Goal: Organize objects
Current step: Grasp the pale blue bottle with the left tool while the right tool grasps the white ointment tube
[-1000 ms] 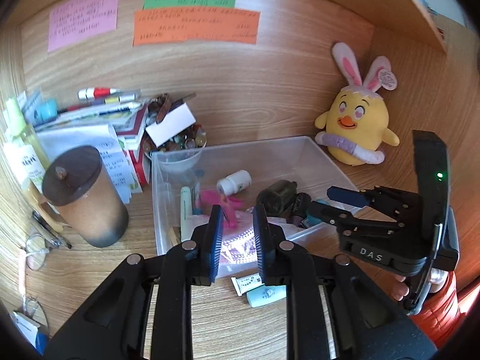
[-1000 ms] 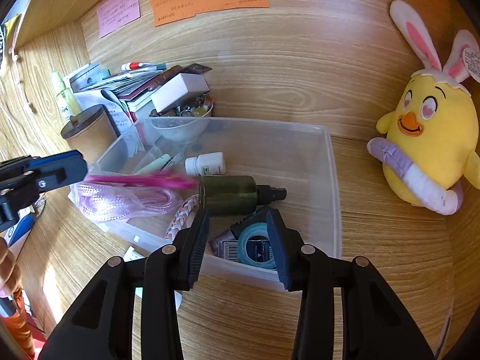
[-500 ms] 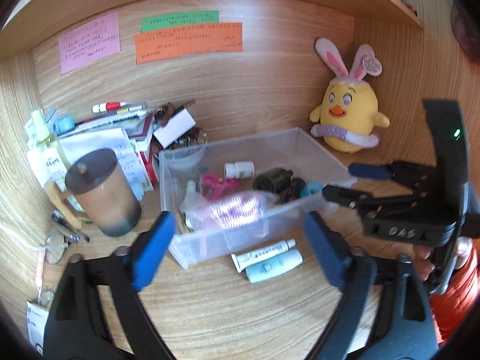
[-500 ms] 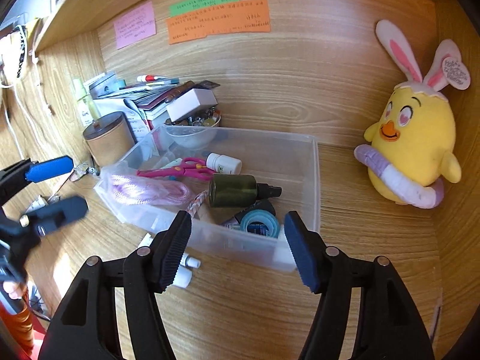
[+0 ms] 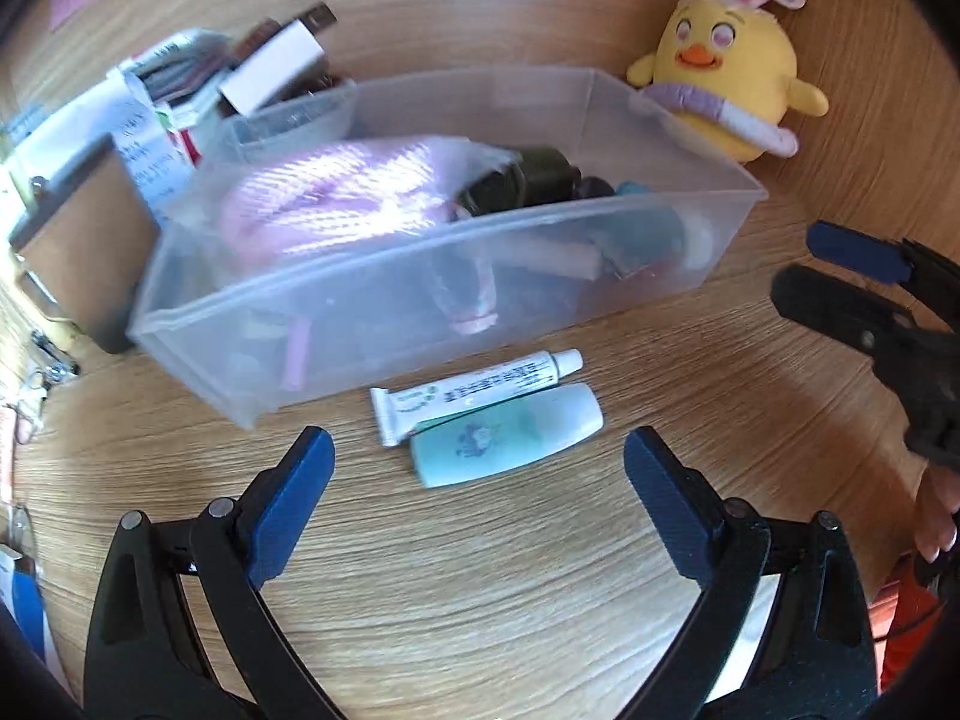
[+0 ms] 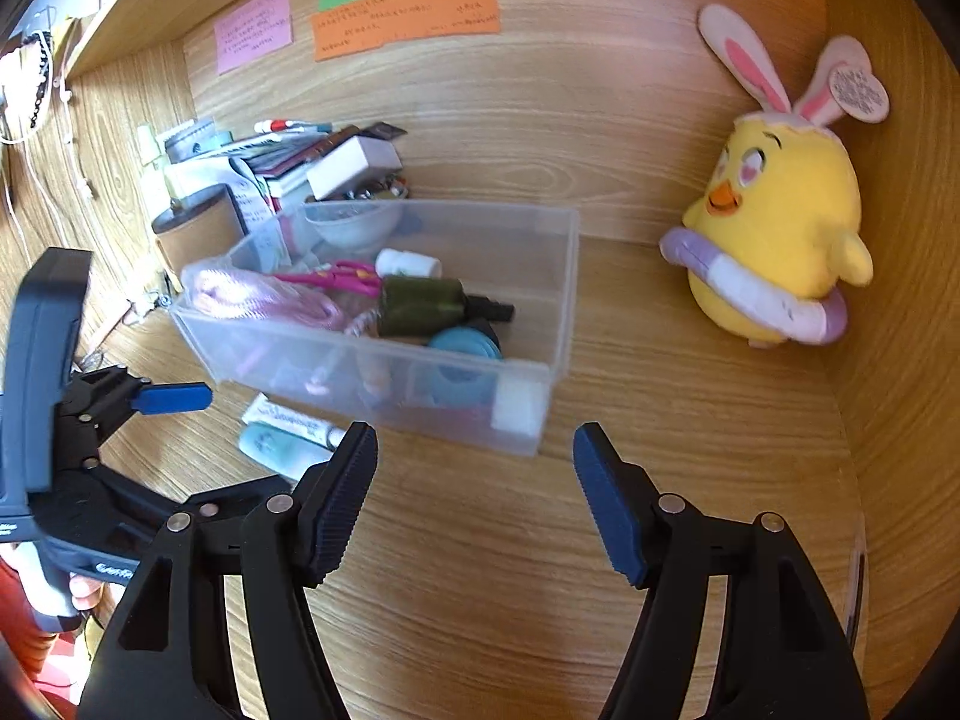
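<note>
A clear plastic bin (image 5: 372, 306) (image 6: 384, 360) on the wooden desk holds a pink cord bundle (image 5: 342, 204), pink scissors (image 6: 336, 279), a dark green bottle (image 6: 420, 306), a small white bottle (image 6: 408, 264) and teal tape (image 6: 465, 348). A white tube (image 5: 480, 390) (image 6: 294, 417) and a pale teal tube (image 5: 510, 438) (image 6: 276, 447) lie on the desk before the bin. My left gripper (image 5: 480, 498) is open and empty, just short of the tubes. My right gripper (image 6: 474, 498) is open and empty, short of the bin's near right corner.
A yellow bunny-eared chick plush (image 5: 726, 60) (image 6: 774, 240) sits at the back right. A brown lidded cup (image 5: 84, 240) (image 6: 198, 228), stacked books and papers (image 6: 288, 162) and a small bowl of trinkets (image 6: 354, 216) crowd the back left. Sticky notes (image 6: 408, 18) hang on the wall.
Both grippers opened wide and drew back from the bin. The pink cord bundle now lies in the bin. My left gripper dropped lower toward the two tubes.
</note>
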{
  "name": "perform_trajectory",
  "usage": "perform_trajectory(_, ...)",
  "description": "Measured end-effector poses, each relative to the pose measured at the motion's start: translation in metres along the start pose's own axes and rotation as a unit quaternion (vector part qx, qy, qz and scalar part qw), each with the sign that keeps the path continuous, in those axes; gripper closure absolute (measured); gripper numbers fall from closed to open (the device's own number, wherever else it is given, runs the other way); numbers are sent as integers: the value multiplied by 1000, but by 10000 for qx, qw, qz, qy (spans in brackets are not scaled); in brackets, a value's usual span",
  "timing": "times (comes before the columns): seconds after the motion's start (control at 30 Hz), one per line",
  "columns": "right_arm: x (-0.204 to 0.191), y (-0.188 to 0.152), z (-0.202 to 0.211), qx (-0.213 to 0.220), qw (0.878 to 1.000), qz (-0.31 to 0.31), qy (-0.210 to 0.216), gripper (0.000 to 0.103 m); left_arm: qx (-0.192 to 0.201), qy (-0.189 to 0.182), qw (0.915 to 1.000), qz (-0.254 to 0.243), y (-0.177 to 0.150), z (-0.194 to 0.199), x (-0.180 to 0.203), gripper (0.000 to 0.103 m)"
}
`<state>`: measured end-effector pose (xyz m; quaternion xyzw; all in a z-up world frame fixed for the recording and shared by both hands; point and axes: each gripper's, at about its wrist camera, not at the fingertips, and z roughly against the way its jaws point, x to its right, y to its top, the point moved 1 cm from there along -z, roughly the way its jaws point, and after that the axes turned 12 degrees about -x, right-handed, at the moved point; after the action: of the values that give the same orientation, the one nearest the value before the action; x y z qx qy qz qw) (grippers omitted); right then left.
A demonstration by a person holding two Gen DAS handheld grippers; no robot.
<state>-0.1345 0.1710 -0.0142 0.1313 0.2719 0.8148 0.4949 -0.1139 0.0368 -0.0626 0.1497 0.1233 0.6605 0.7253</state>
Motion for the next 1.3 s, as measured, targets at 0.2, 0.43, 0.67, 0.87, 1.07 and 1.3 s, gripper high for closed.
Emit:
perform_trajectory(0.2,4,-5,-8,-132,9999,-46,59,38,-66,221,9997,56,8,-13,12,5)
perform_trajectory(0.43,-9,-4,-16,-236,9996,149,85,38,-149,186,9994,259,6,-22,2,15)
perform_trajectory(0.67,-29,1,-26,-346,9984,439,102,38,-43,51,9998,202,-7,-13,-13,31)
perform_trajectory(0.87,-57,8,-44,-581,9945,835,256,39,44,2,9992,401,-30,-1,-46,31)
perform_trajectory(1.07,-89,17,-69,-789,9880,1294,285,39,160,-43,9979,622,-49,11,-77,31)
perform_trajectory(1.3,-102,19,-88,-1004,9849,1390,224,67,429,-101,9969,650,-60,24,-86,31)
